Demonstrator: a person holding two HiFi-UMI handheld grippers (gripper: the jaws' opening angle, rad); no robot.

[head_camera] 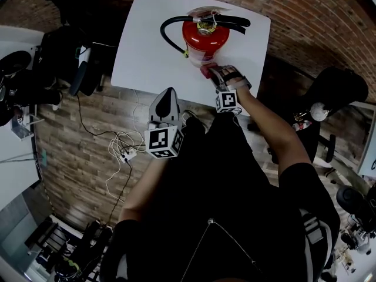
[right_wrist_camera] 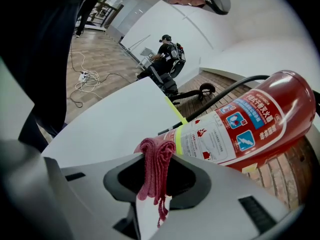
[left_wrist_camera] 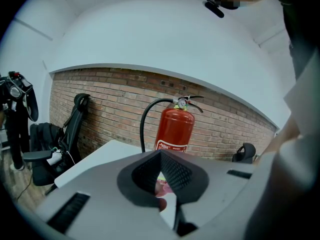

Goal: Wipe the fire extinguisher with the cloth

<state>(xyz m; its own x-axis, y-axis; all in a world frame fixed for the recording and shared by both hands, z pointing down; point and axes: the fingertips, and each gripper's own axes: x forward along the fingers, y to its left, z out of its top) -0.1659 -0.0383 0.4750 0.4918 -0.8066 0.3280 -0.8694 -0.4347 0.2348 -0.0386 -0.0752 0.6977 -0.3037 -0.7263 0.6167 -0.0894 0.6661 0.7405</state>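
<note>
Your right fingers (right_wrist_camera: 187,179) are clamped on the pink cloth (right_wrist_camera: 155,166), which stands folded between them with a frayed end hanging down. The right gripper (right_wrist_camera: 157,156) presses that cloth against the low part of the extinguisher (right_wrist_camera: 245,129), just beside its yellow-green band. From the head view the right gripper (head_camera: 210,72) sits at the near side of the red cylinder (head_camera: 204,37), with the cloth (head_camera: 207,71) touching it.

Your left fingers (left_wrist_camera: 180,174) are closed tip to tip with nothing gripped. The left gripper (left_wrist_camera: 161,156) points at the extinguisher (left_wrist_camera: 175,129) from well back. Seen from above, it (head_camera: 165,101) hangs over the brick floor (head_camera: 88,122), off the near edge of the table (head_camera: 147,46).

The extinguisher stands upright on the white table, toward its far right part. Its black hose (head_camera: 167,34) loops out to the left. White cables (head_camera: 120,143) lie on the floor near your left gripper, and a dark chair (head_camera: 76,69) stands left of the table.
</note>
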